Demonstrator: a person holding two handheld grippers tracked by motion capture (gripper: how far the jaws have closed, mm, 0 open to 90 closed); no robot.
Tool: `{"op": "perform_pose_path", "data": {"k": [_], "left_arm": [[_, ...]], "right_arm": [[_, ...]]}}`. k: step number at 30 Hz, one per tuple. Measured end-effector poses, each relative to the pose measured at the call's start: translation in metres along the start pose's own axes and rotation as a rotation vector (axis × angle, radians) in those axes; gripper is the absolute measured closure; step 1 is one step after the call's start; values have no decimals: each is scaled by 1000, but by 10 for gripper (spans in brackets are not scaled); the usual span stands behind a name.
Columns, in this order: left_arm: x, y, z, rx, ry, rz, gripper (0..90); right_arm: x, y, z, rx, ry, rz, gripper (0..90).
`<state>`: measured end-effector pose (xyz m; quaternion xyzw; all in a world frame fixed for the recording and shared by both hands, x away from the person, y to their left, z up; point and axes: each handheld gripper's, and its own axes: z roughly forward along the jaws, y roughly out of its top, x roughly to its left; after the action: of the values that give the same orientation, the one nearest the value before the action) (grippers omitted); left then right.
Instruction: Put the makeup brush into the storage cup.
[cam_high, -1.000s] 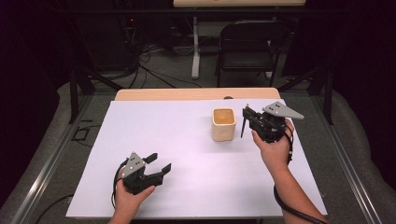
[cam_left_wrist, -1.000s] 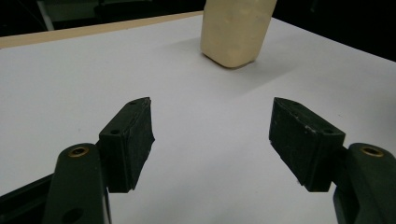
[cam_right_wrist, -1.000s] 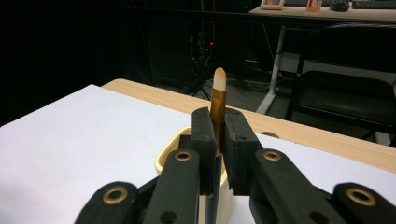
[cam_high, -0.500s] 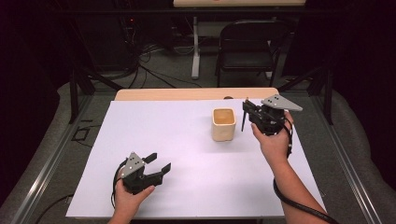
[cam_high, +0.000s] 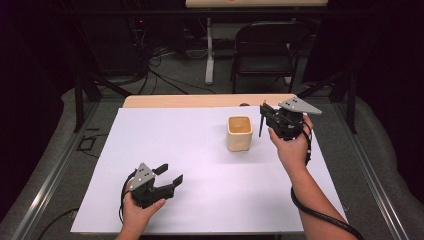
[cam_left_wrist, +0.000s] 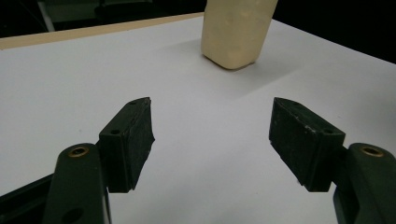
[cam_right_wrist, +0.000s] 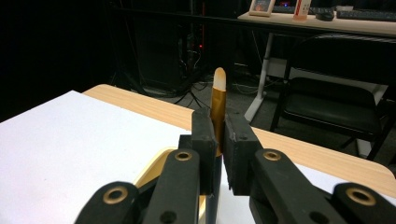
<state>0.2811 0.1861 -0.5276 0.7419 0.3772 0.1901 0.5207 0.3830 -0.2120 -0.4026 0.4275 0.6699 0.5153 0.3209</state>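
Right gripper (cam_high: 261, 120) raised beside the cup (cam_high: 239, 133) — clamped on a thin stick (cam_right_wrist: 217, 109); left gripper (cam_high: 167, 179) wide apart, empty.

No text, label, brand or number can be read anywhere; far desk items are too blurred.

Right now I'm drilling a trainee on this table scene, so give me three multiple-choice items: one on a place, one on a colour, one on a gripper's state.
1. Where does the cup stand?
A. beside the right gripper
B. beside the left gripper
C. on the chair

2. What colour is the cup?
A. blue
B. cream
C. red

3. How do the left gripper's jaws stand?
A. shut on the cup
B. shut on a pen
C. open, nothing between them

Answers: 1 A, the high view shows it just left of that gripper. 2 B, its wall is cream. 3 C, the left gripper view shows bare sheet between them.
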Motion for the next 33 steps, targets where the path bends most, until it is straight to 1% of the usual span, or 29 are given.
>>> {"op": "perform_pose_path", "data": {"k": [9,14,21,28,33], "left_arm": [[0,0,0,1,-2,0,303],[1,0,0,8,1,-2,303],[2,-1,0,8,-1,-11,296],[2,-1,0,10,-1,-11,295],[2,-1,0,10,-1,-11,295]], "right_arm": [[-7,4,6,-1,-19,17,838],[-8,6,10,-4,-28,15,838],[-4,13,17,-19,-23,12,838],[3,20,24,-26,-12,0,838],[7,22,28,-33,-6,4,838]]}}
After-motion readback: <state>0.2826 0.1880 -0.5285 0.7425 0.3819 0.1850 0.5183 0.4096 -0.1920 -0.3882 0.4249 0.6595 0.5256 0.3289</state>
